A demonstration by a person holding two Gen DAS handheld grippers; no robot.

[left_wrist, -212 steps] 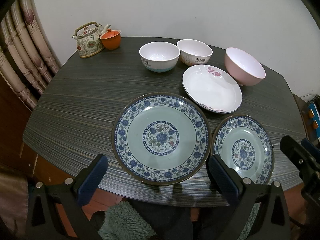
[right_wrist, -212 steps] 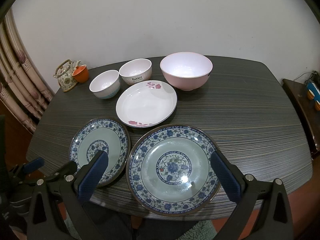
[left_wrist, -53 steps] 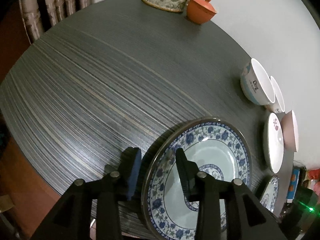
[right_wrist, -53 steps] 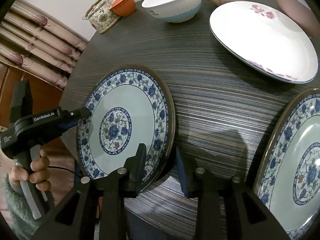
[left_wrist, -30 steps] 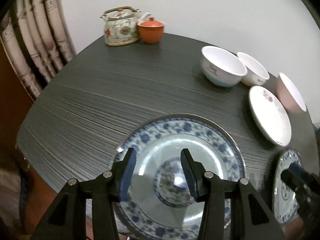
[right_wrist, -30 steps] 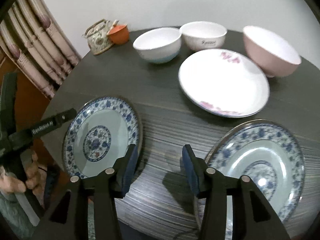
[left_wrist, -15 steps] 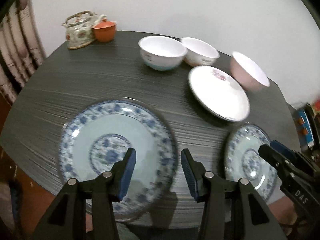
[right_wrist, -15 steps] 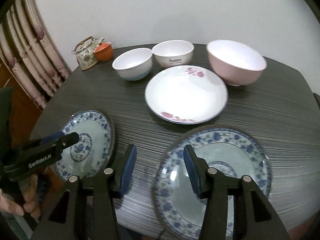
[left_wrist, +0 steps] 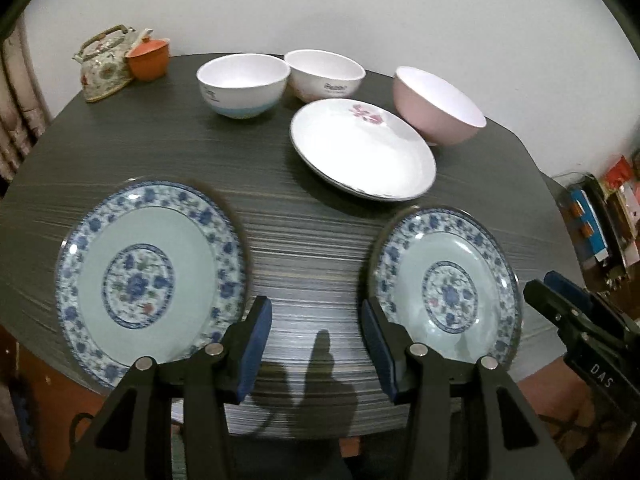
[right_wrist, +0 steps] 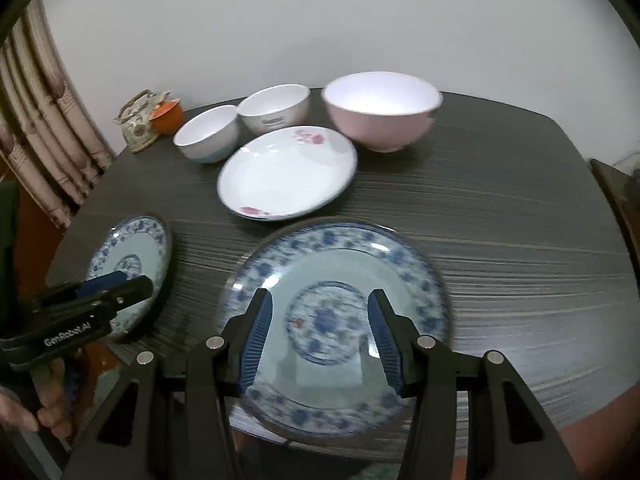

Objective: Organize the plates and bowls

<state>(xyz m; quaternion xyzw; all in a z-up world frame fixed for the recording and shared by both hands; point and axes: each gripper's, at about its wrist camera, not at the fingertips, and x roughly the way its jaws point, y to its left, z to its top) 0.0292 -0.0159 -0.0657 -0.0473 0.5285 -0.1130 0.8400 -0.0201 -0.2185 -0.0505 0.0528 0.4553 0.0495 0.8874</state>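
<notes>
Left wrist view: the left hand-held gripper [left_wrist: 316, 350] hangs over the near edge of the dark striped bench [left_wrist: 304, 240], jaws parted with only bare bench between the blue pads.
Left plate: a blue-flowered plate [left_wrist: 150, 276] lies flat on the bench, left of that gripper; its rim is just beside the left pad.
Right plate: a second blue-flowered plate [left_wrist: 448, 288] lies flat to the right, its rim just beside the right pad.
White plate: a white plate with pink flowers [left_wrist: 362, 152] sits further back, between the two blue plates and the bowls.
Bowls: a white bowl with a pale blue base [left_wrist: 242, 84], a white lettered bowl [left_wrist: 326, 74] and a pink bowl [left_wrist: 436, 104] stand in a row at the back; the printing on the two white bowls is too blurred to read.
Back corner: a flowered teapot [left_wrist: 104, 62] touches an orange lidded cup [left_wrist: 148, 58].
Right hand-held gripper: seen at the right edge [left_wrist: 560, 300], its body reads "DAS".
Right wrist view: the right hand-held gripper [right_wrist: 320, 338] hovers above the nearer blue plate, jaws apart and gripping nothing.
Writing: the left gripper's body reads "GenRobot.AI".
Person: a hand [right_wrist: 44, 404] holds its handle.
</notes>
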